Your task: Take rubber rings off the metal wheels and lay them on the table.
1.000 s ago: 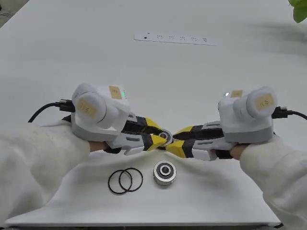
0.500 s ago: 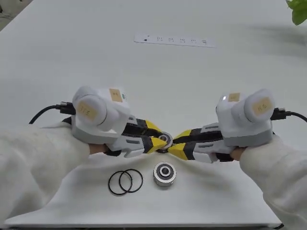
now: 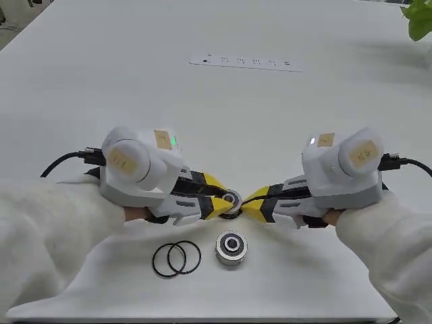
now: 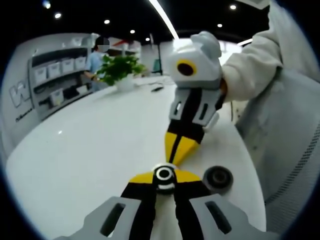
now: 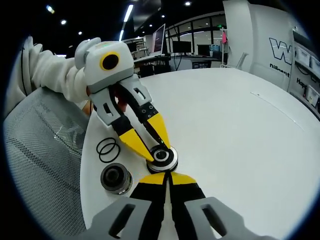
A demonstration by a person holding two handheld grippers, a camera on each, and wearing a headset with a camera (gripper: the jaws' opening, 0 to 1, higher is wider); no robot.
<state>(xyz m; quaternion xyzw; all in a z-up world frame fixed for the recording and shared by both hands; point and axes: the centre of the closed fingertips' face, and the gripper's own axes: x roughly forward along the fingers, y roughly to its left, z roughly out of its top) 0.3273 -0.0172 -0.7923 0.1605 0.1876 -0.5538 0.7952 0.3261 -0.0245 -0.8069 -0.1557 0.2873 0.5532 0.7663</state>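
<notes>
Noted metal wheel [image 3: 231,198] clamped in left gripper [image 3: 221,202] over table [image 3: 202,101], near front edge. Found right gripper [image 3: 250,201] narrow, tips at wheel rim; cannot confirm ring caught. Advise firm left clamp, slow sideways peel, then laying beside loose rubber rings [image 3: 176,257]

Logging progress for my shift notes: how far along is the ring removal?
Done: two rubber rings lie on the table beside a wheel. In hand: the left gripper clamps a second wheel; the right gripper, shut, touches its rim. Left: pulling its ring off and laying it down.
</notes>
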